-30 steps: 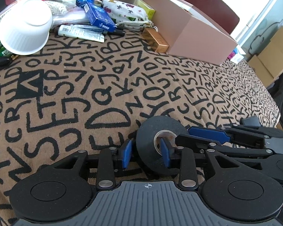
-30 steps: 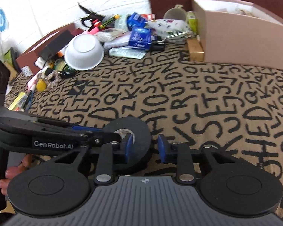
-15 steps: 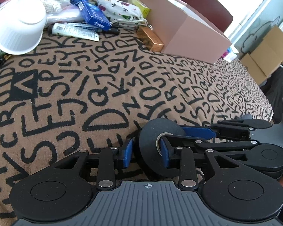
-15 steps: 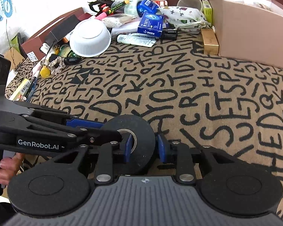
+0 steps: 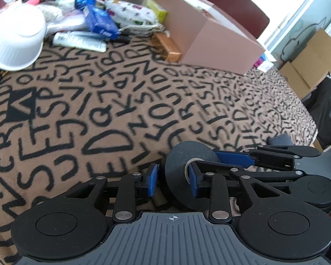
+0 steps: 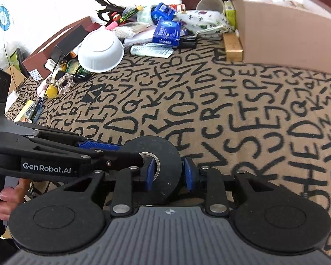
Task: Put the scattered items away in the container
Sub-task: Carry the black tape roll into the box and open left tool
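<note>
Presently: black tape roll [image 6: 153, 165], upright above the lettered cloth [image 5: 99, 101], well short of the pink box [image 6: 284, 37]. Right gripper [image 6: 168, 172] pinches its rim for carrying; left gripper [image 5: 173, 182], jaws just narrowing, straddles it without full contact, seemingly a handover.

A wide bare stretch of the letter-print cloth [image 6: 209, 101] is lying open up to the pink box [image 6: 286, 26]. A gold box [image 6: 232, 44] is sitting against its near corner. The white bowl [image 6: 100, 52] and clutter are crowding the far left.
</note>
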Demonstrator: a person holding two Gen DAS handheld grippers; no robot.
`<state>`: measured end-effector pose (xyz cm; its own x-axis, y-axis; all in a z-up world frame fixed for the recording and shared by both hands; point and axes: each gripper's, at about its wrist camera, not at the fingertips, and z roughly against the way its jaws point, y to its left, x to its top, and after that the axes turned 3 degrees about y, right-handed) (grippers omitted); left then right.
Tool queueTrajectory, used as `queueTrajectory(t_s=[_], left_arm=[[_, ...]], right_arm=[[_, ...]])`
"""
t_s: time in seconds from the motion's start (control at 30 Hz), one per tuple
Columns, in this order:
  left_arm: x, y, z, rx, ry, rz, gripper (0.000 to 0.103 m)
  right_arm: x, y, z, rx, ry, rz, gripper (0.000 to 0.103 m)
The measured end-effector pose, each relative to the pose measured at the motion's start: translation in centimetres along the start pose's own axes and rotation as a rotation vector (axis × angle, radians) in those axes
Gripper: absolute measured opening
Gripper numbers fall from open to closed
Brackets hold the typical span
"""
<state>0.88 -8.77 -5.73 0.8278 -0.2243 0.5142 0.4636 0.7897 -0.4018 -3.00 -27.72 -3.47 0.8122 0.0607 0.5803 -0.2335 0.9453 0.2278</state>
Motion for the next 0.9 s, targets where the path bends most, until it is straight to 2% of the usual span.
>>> queueTrajectory(t_s=[0.17, 0.4, 0.6, 0.9], left_arm=[[2.5, -2.4, 1.0, -0.024, -0.067, -0.037, 0.028], [8.5, -5.7, 1.7, -0.053, -0.172, -0.101, 0.028], [14.4, -7.9, 0.9, -0.072, -0.249, -0.140, 0.027], [22.4, -8.8, -3.2, -0.101, -0.264, -0.160, 0.028]], right_arm=[[1.4, -0.6, 2.8, -0.044, -0.056, 0.040, 0.032], [5.8, -2.3, 6.2, -0.112, -0.181, 0.103, 0.032], [10.2, -5.1, 7.8, -0.148, -0.283, 0.108, 0.032], [16.6, -10.3, 7.1, -0.173, -0.340, 0.065, 0.032]])
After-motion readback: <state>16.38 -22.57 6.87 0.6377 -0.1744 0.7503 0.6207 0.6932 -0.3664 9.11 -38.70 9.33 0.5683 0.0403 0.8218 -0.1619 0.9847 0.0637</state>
